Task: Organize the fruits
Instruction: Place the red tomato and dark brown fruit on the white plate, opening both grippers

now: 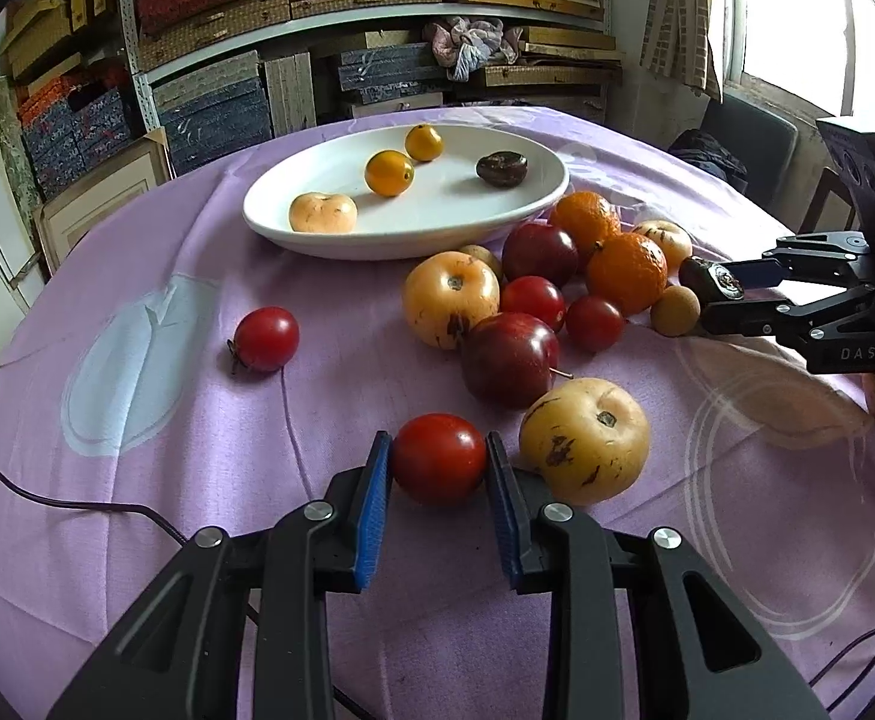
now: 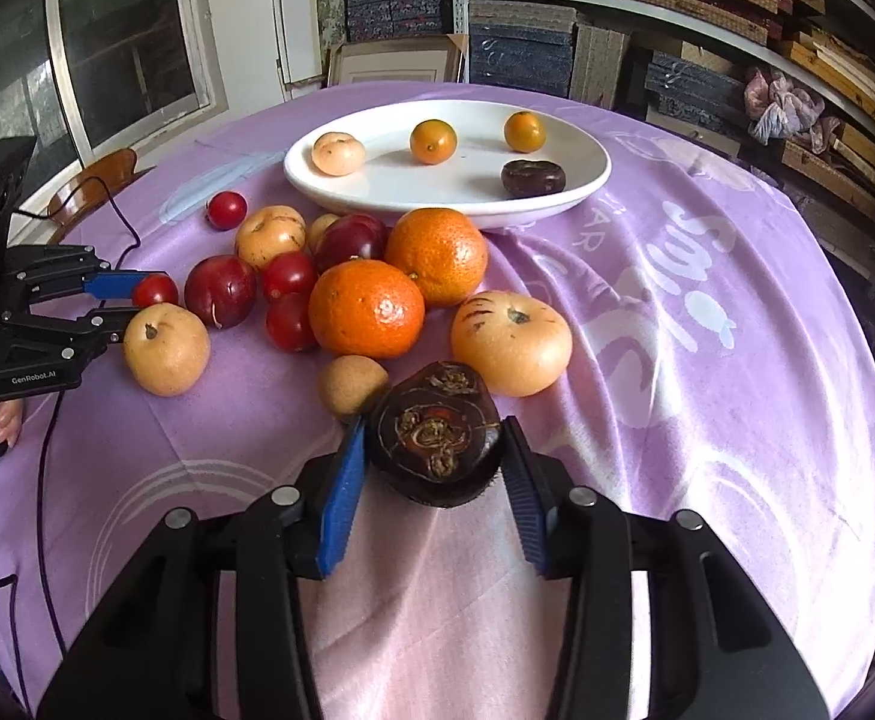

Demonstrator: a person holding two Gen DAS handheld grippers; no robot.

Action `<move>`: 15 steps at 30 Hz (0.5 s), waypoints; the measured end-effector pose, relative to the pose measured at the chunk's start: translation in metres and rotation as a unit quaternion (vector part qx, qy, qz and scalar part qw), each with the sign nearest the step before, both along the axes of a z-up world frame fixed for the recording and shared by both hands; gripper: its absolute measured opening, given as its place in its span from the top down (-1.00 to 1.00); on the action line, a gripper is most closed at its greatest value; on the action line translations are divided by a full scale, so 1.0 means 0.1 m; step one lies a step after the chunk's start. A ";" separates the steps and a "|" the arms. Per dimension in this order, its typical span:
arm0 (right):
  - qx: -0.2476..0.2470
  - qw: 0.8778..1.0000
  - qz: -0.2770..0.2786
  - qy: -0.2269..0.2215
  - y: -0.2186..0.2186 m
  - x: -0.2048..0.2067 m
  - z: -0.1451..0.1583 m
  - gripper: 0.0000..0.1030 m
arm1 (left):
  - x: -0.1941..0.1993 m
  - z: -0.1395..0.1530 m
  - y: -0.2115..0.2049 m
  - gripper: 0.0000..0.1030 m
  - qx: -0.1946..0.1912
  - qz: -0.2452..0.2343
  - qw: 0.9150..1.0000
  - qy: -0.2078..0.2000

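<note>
A: Where is the left gripper (image 1: 439, 461)?

B: Low over the cloth, its blue ribbed pads against both flanks of a smooth, glossy red tomato (image 1: 439, 458). It grips that tomato, which sits at the near edge of the fruit pile.

A: And the right gripper (image 2: 434, 450)?

B: Clamped on a dark brown water chestnut (image 2: 435, 441), round and squat, its rough crown with dried scales turned toward the camera. I cannot tell whether it rests on the cloth.

A: What crowds them?

B: Just right of the tomato lies a pale yellow speckled fruit (image 1: 584, 449), almost touching the right pad. Behind it a dark red plum (image 1: 509, 358) with its stem pointing right. Beside the chestnut a small tan longan (image 2: 352, 386) touches the left pad, and two pebbled oranges (image 2: 367, 308) sit behind.

A: The dish?

B: A white oval plate (image 1: 515, 204), long axis running left to right, at the far side of the wrinkled lilac tablecloth (image 1: 137, 516). It holds two small yellow-orange fruits, a pale peach one and another dark chestnut (image 1: 501, 168). One red tomato (image 1: 265, 338) lies alone, well apart to the left.
</note>
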State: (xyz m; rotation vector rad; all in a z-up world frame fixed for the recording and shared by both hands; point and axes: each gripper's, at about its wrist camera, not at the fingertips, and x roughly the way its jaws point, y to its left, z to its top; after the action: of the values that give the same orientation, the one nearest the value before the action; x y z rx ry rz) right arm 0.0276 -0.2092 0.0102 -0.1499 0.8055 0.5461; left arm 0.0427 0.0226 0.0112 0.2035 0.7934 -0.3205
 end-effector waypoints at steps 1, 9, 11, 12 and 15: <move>0.011 1.000 -0.005 -0.003 -0.05 -0.01 0.04 0.15 | -0.02 0.02 0.02 0.40 -0.004 0.003 1.000 -0.005; 0.080 0.995 -0.034 -0.051 -0.24 0.25 0.74 0.16 | 0.32 0.56 0.06 0.40 -0.016 0.030 0.998 -0.055; 0.079 0.994 -0.037 -0.065 -0.13 0.43 0.88 0.16 | 0.58 0.74 0.02 0.40 -0.023 0.036 0.997 -0.060; 0.080 0.994 -0.039 -0.068 -0.07 0.52 0.90 0.15 | 0.69 0.76 0.01 0.40 -0.025 0.041 0.997 -0.060; 0.088 0.994 -0.035 -0.053 0.15 0.80 0.81 0.15 | 1.04 0.72 -0.06 0.40 -0.037 0.051 0.997 -0.043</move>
State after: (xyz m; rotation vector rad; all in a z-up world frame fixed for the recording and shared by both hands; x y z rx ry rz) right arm 0.1072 -0.1942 0.0916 0.0120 0.6529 0.5359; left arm 0.1471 0.0163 0.0831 0.1059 0.7033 -0.2424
